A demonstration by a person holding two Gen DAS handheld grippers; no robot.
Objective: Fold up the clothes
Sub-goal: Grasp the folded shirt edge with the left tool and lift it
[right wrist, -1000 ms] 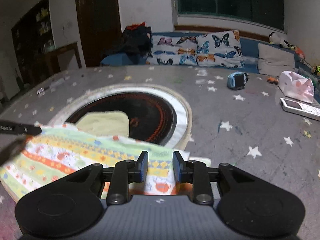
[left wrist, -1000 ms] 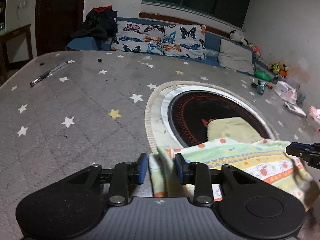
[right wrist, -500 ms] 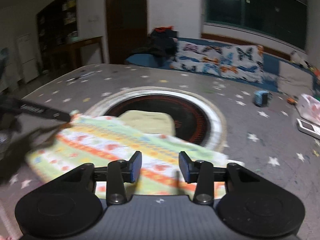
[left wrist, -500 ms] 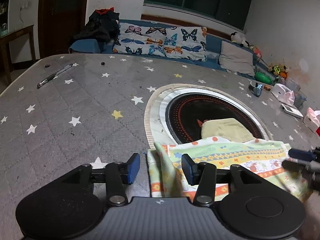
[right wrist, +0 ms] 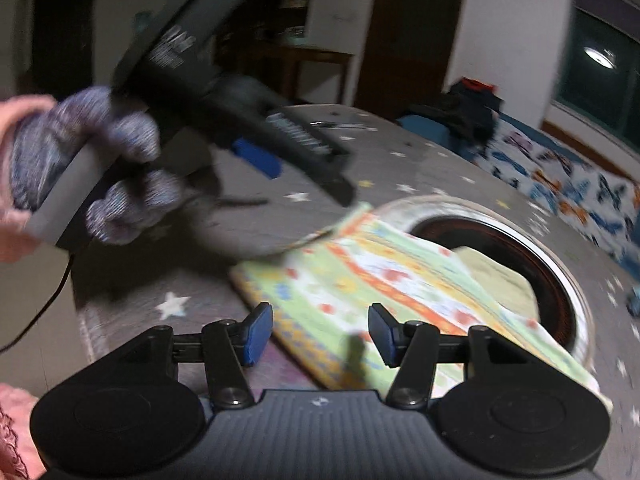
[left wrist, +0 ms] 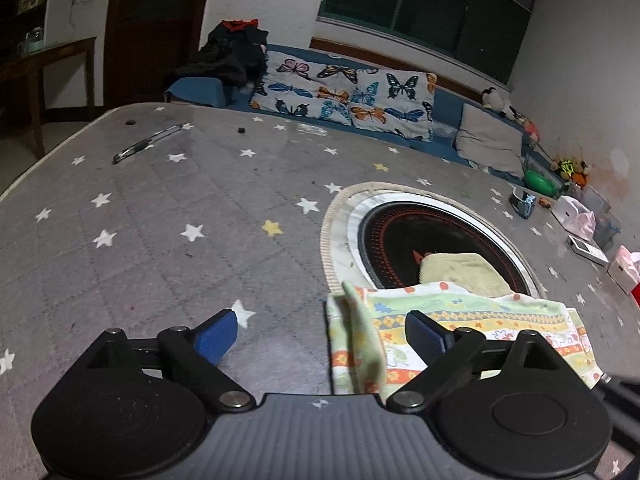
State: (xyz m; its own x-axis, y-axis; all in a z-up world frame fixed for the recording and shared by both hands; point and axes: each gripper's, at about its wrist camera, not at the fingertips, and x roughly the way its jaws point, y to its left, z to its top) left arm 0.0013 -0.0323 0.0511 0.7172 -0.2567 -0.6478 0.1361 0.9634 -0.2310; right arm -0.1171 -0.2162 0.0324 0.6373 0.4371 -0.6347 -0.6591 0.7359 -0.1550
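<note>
A striped, colourful cloth [left wrist: 472, 316] lies folded on the grey star-patterned table [left wrist: 160, 240], overlapping a round black hotplate [left wrist: 400, 236]. My left gripper [left wrist: 322, 338] has its jaws opening wide. The cloth's left edge [left wrist: 356, 332] stands up between the fingers, and neither pad touches it. My right gripper [right wrist: 320, 334] hovers over the near edge of the cloth [right wrist: 380, 264] with its jaws opening and nothing pressed between them. The right wrist view also shows the left gripper [right wrist: 312, 186], blurred, held by a gloved hand [right wrist: 120, 168].
A folded pale yellow cloth [left wrist: 460, 268] rests on the hotplate. A pen [left wrist: 148, 142] lies at the far left. A handset [left wrist: 586, 248], a pink bag [left wrist: 576, 212] and a box [left wrist: 624, 268] sit at the right. Butterfly cushions [left wrist: 344, 96] line the bench behind.
Both grippers have let go of the cloth and opened. The left one drew back a little. The right one swung left and rolled, bringing the left gripper and gloved hand into view.
</note>
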